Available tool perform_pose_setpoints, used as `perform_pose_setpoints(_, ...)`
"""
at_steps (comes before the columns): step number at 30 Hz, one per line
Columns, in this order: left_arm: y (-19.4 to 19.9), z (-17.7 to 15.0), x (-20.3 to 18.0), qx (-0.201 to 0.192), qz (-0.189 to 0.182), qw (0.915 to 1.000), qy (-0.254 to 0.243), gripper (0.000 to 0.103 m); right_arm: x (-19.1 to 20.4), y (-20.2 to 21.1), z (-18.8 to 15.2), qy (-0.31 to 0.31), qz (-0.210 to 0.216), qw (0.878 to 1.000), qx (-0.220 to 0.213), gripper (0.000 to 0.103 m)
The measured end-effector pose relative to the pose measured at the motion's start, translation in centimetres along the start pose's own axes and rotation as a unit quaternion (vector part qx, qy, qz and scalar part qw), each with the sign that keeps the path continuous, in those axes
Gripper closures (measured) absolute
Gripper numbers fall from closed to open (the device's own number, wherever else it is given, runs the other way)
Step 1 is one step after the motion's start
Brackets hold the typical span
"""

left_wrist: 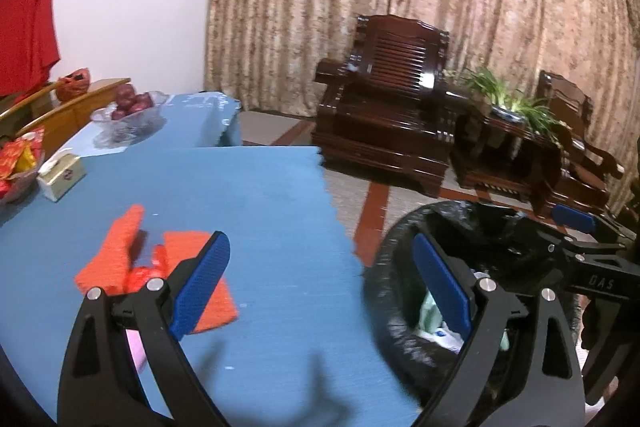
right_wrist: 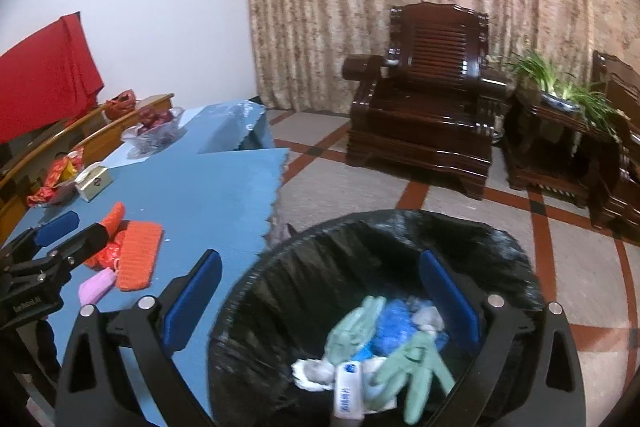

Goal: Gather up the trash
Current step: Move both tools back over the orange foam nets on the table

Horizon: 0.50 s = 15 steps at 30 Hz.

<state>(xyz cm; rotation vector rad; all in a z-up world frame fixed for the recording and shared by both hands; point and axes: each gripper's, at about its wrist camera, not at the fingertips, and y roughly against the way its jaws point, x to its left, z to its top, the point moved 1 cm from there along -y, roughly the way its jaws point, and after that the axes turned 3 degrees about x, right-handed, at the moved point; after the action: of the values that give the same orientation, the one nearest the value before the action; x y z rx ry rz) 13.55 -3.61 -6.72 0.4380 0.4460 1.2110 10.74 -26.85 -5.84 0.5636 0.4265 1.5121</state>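
Both tools wide and empty, one over the bin, one at the worktop edge.

The right tool (right_wrist: 320, 303) stands wide open above the black-lined bin (right_wrist: 500, 239), holding nothing; inside the bin lie green gloves (right_wrist: 416, 367), blue and white scraps and a small white bottle (right_wrist: 347, 391). The left tool (left_wrist: 324, 287) is also wide and empty, one finger over the blue worktop (left_wrist: 260, 195), the other over the bin. More trash sits on the worktop: orange knitted pieces (right_wrist: 140, 255), a red wrapper (right_wrist: 106, 255) and a pink item (right_wrist: 96, 285), close together beside the left tool.
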Motion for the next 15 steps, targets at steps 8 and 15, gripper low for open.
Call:
perform_pose_setpoints(8,1.5,-0.2,6.2,-0.009,0.057,0.9980,0.027,0.013,5.0,-1.7,1.2,0.032,0.038,0.999,-0.004,0.006)
perform_pose_setpoints(15,2.4,-0.1,11.5,-0.013,0.102,0.9935,0.049,0.013,10.3,-4.0,1.8,0.057,0.077,0.995,-0.003,0.006)
